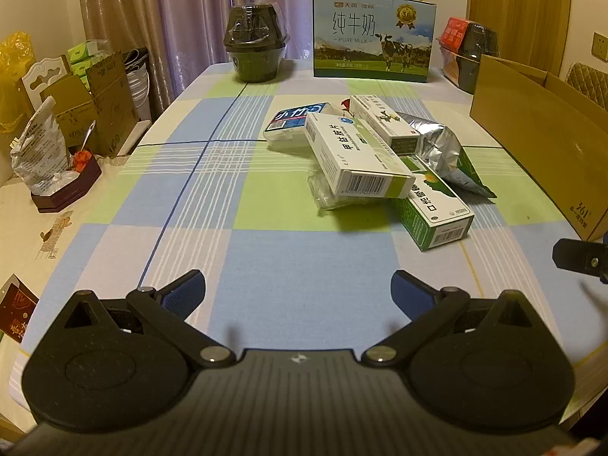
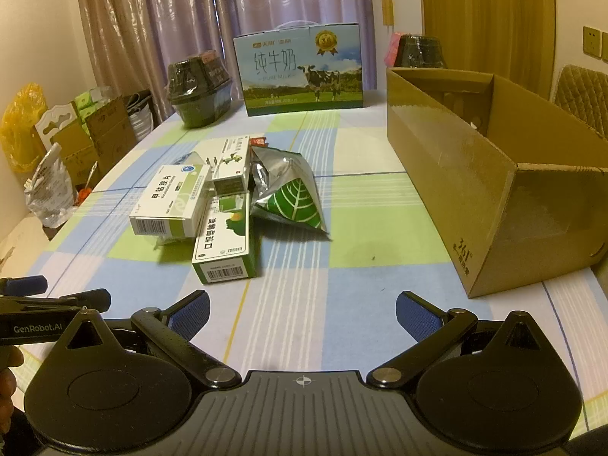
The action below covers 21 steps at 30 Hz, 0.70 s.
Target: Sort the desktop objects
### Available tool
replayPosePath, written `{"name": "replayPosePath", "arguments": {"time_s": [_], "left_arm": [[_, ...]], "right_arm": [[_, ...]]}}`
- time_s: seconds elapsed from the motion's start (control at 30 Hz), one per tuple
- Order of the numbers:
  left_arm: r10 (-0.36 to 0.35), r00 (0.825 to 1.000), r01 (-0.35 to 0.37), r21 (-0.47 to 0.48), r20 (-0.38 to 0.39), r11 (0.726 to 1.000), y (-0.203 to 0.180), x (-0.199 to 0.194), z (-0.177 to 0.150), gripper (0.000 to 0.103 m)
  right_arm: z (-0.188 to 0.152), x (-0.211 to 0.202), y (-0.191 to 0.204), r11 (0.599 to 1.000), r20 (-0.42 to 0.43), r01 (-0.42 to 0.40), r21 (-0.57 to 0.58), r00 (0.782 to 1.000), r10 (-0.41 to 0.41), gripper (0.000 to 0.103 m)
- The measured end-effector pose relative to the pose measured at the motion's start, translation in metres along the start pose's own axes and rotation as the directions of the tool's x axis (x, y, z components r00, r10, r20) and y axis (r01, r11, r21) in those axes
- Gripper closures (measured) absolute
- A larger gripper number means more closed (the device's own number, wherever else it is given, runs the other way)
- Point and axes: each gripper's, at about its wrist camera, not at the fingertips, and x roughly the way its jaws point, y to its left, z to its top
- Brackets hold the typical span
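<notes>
Right wrist view: the right gripper is hovering low over the checked worktop, jaws apart (the left gripper likewise). Beyond, medicine boxes are lying piled against a foil pouch, the cardboard box sitting right.

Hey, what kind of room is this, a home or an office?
Most likely a home dining room: a checked tablecloth covers the table, curtains hang behind it, and a milk carton stands at the far end.

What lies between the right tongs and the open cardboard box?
Only bare checked tablecloth lies between the open right tongs and the brown cardboard box, seen in the right wrist view.
</notes>
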Motion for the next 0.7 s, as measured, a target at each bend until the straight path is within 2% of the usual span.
{"name": "replayPosePath", "arguments": {"time_s": [0.7], "left_arm": [[0.006,1.000,-0.006,0.001,0.002,1.000,-0.0001,0.0004,0.0003,0.001]], "right_arm": [[0.0001,0.0006,-0.0009,1.000,0.000,0.000,-0.004,1.000,0.000,0.002]]}}
